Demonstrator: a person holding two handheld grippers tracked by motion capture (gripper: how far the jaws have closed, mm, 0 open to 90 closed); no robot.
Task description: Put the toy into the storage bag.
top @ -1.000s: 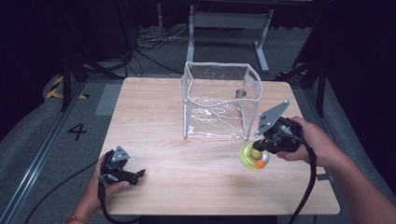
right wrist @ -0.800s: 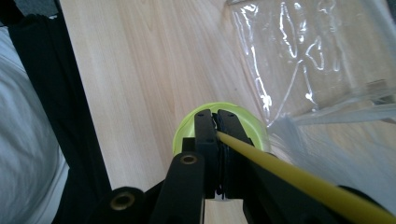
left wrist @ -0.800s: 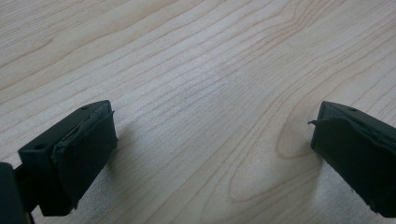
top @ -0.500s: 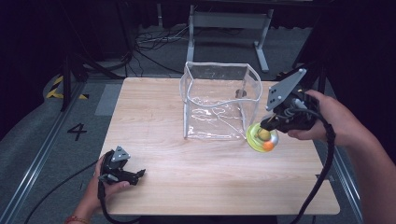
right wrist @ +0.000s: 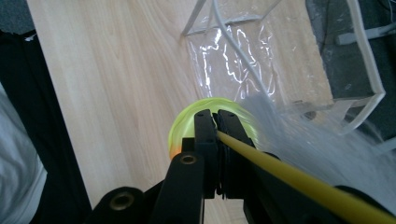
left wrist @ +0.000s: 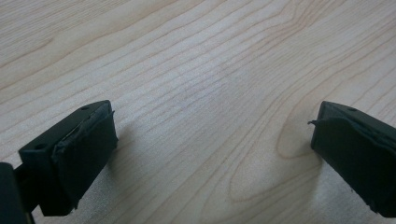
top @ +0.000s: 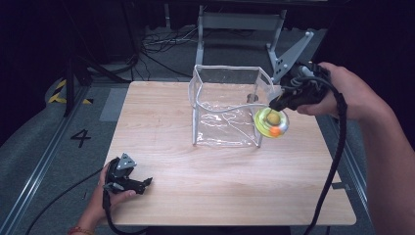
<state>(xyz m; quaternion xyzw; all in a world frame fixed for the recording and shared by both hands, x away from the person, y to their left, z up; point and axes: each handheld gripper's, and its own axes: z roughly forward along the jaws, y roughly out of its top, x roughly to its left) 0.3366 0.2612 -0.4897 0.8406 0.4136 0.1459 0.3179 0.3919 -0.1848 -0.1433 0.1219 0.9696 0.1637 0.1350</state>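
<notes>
**Yellow-green disc held aloft at the clear bin's corner**

In the high view, the right gripper (top: 280, 105) sat in the right half of the frame, above centre, carried by a hand that entered from the right edge. Its jaws were clenched on a translucent yellow-green disc (top: 271, 122), which hung tilted off the wooden table (top: 195, 161) just beside the near right corner of the clear plastic bin (top: 227, 105). An orange spot showed at the disc's lower edge and a darker olive lump near its middle. Whether the disc touched the bin's wall could not be told.

The right gripper view showed the two black jaws pressed nearly together at the centre of the frame, pinching the disc's rim (right wrist: 212, 116), with the bin's crinkled wall and white rim (right wrist: 261, 51) in the upper right. A yellow band ran out to the lower right of that frame.

The left gripper (top: 142, 183) rested at the lower left of the high view, on the table near its front edge, well apart from the bin. In the left gripper view its jaws stood wide and released, with bare wood grain (left wrist: 201, 93) between them.
</notes>
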